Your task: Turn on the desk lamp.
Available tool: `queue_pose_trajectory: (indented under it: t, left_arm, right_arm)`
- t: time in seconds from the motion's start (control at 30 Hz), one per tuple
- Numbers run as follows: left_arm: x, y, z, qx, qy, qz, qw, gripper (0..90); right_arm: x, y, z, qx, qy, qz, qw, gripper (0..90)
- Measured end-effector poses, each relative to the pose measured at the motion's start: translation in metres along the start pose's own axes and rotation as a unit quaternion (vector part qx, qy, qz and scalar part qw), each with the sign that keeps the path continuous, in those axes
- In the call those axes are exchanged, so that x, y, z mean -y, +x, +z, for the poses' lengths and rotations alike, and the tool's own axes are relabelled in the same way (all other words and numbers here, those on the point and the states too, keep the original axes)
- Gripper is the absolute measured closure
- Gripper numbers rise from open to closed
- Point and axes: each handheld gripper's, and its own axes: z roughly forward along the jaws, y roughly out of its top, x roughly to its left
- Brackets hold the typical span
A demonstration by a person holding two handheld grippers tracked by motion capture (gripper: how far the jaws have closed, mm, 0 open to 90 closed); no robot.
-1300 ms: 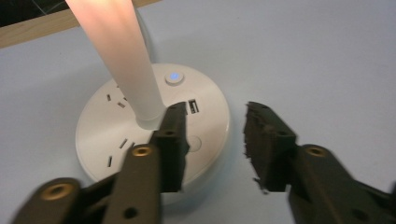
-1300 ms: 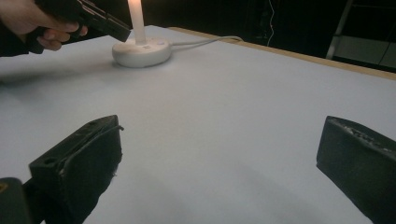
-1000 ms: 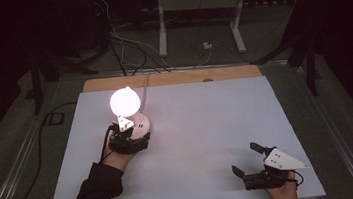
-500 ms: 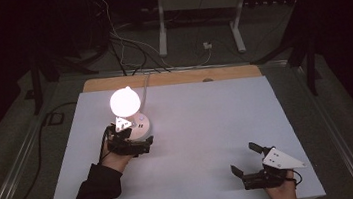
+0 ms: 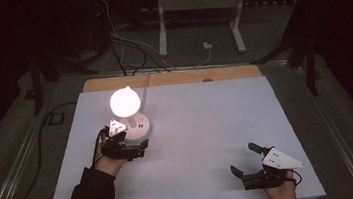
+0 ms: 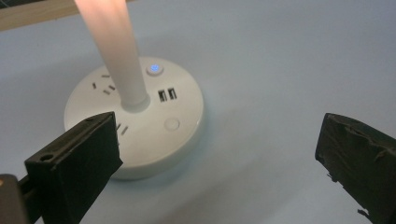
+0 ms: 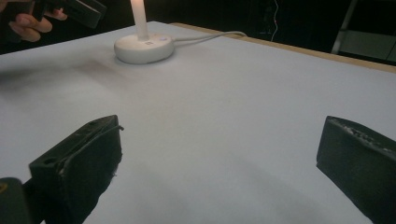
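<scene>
Your left gripper [image 5: 132, 150] has eased back slightly from lamp base [image 6: 135, 119]; jaws just been opening, now wide, nothing between them, base just ahead of left jaw. Lamp [image 5: 125, 103] lit, at table's [image 5: 207, 126] left rear. Your right gripper [image 5: 246, 164] unmoved at near right, jaws apart, empty. Glare washes out bulb; stem top cut off in left gripper view.

right gripper [image 7: 219, 163]: jaws wide, nothing between | lamp base [image 7: 144, 47]: far left on white table [image 7: 243, 107]
</scene>
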Motion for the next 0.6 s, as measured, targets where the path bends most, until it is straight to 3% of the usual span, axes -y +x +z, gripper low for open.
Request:
queue_pose_trajectory:
  t: [0.6]
  left_arm:
    - [0.033,0.008,-0.032,-0.003,0.009,0.004,0.9999,0.5]
  right_arm:
    - [0.0,0.0,0.0,0.001,0.002,0.001,1.0,0.0]
